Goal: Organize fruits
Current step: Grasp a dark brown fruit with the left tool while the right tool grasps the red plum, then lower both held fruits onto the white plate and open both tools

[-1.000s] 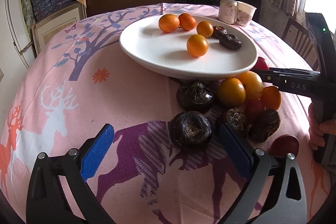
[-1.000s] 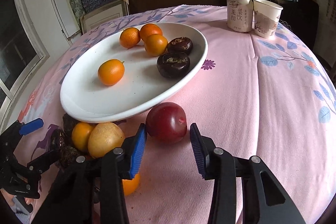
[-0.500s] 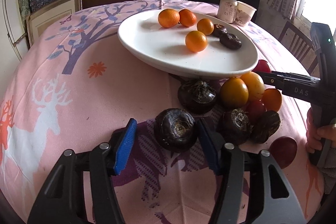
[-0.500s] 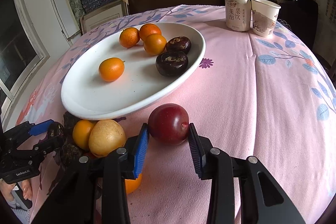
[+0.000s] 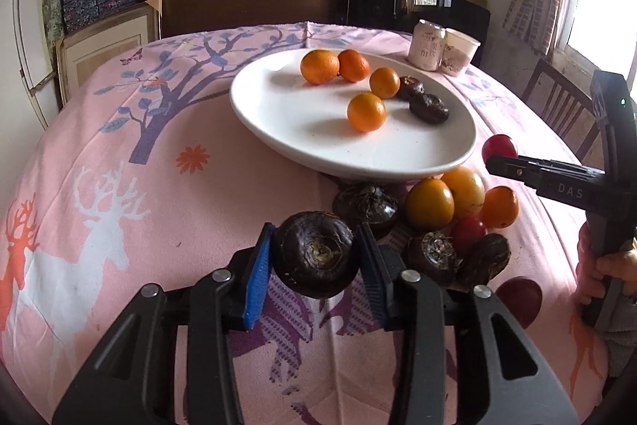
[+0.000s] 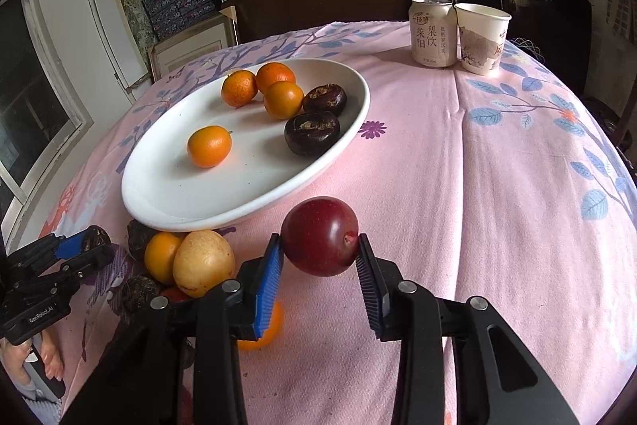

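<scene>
My left gripper (image 5: 316,259) is shut on a dark water chestnut (image 5: 316,259), held just above the cloth in front of the white plate (image 5: 278,114). My right gripper (image 6: 319,257) is shut on a red plum (image 6: 319,236), lifted near the plate's (image 6: 159,186) front right rim. The plate holds several oranges (image 6: 210,146) and two dark chestnuts (image 6: 312,132). A pile of loose fruit (image 5: 430,204) lies on the cloth below the plate: oranges, a yellow fruit (image 6: 203,261), dark chestnuts, red plums (image 5: 517,299).
A drink can (image 6: 432,32) and a paper cup (image 6: 481,38) stand at the far right of the pink tablecloth (image 6: 497,166). Shelves with boxes line the back wall. A wooden chair (image 5: 557,106) stands at the right.
The left jaws closed on the water chestnut and lifted it. The right jaws closed on the red plum and raised it off the cloth.
</scene>
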